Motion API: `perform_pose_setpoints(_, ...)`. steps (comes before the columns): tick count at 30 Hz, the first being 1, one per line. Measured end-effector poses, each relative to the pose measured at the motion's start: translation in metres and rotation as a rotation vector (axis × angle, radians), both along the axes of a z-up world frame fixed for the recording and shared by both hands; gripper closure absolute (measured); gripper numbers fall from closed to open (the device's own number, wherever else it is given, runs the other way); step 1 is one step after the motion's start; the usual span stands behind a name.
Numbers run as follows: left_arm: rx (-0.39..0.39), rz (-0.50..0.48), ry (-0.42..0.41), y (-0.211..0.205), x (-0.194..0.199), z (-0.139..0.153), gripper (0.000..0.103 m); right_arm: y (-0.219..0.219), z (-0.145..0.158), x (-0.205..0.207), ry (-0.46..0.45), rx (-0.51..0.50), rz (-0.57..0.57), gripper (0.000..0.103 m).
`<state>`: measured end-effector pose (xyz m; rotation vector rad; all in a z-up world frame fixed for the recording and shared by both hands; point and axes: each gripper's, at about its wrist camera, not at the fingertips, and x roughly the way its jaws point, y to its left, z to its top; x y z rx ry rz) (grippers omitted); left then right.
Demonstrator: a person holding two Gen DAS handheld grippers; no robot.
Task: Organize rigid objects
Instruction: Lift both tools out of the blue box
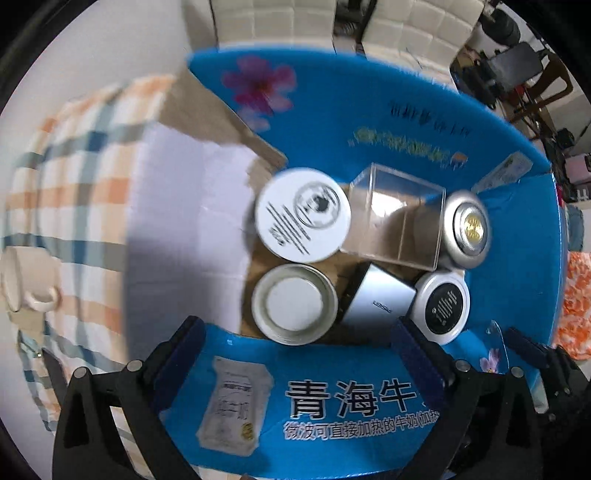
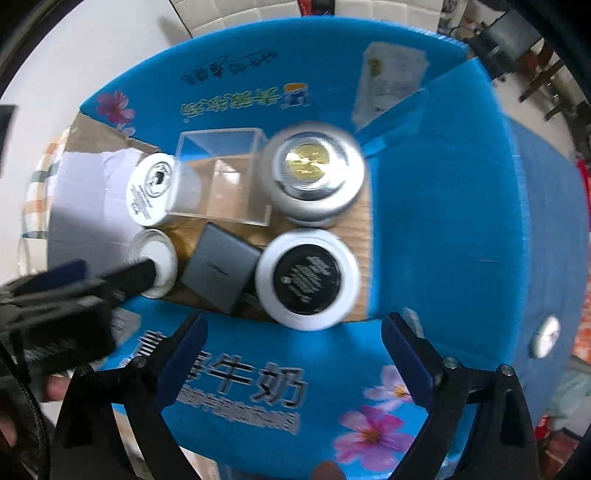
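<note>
A blue cardboard box (image 1: 369,110) holds several rigid items. In the left wrist view: a white printed lid (image 1: 303,214), a clear acrylic cube (image 1: 395,218), a silver tin with a gold centre (image 1: 467,229), a plain white round tin (image 1: 294,304), a silver flat case (image 1: 380,301) and a white tin with a black lid (image 1: 441,306). The same items show in the right wrist view, e.g. the black-lidded tin (image 2: 308,278) and the gold-centred tin (image 2: 314,173). My left gripper (image 1: 295,345) is open and empty above the near flap. My right gripper (image 2: 293,341) is open and empty; the left gripper (image 2: 122,275) shows beside it.
A checked cloth (image 1: 74,184) covers the table left of the box, with a cream mug (image 1: 26,280) on it. The box's white inner flap (image 1: 192,206) folds out leftward. White tufted seating (image 1: 413,26) and dark chairs (image 1: 517,70) stand beyond.
</note>
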<state>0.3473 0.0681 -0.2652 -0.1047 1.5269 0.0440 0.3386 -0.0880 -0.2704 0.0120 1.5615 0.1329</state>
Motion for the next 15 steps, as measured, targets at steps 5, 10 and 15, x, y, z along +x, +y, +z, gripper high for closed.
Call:
perform_pose_setpoints(5, 0.041, -0.025, -0.071, -0.005, -0.017, 0.024, 0.0, -0.001, 0.027, -0.015, -0.056, -0.036, 0.006, 0.006)
perform_pose_setpoints(10, 0.045, -0.029, -0.159, 0.004, -0.046, 0.071, 0.0, -0.006, 0.063, -0.03, -0.132, -0.033, 0.015, 0.006)
perform_pose_setpoints(15, 0.046, -0.027, -0.237, 0.006, -0.071, 0.105, 0.0, -0.012, 0.103, -0.069, -0.182, -0.016, 0.039, 0.006)
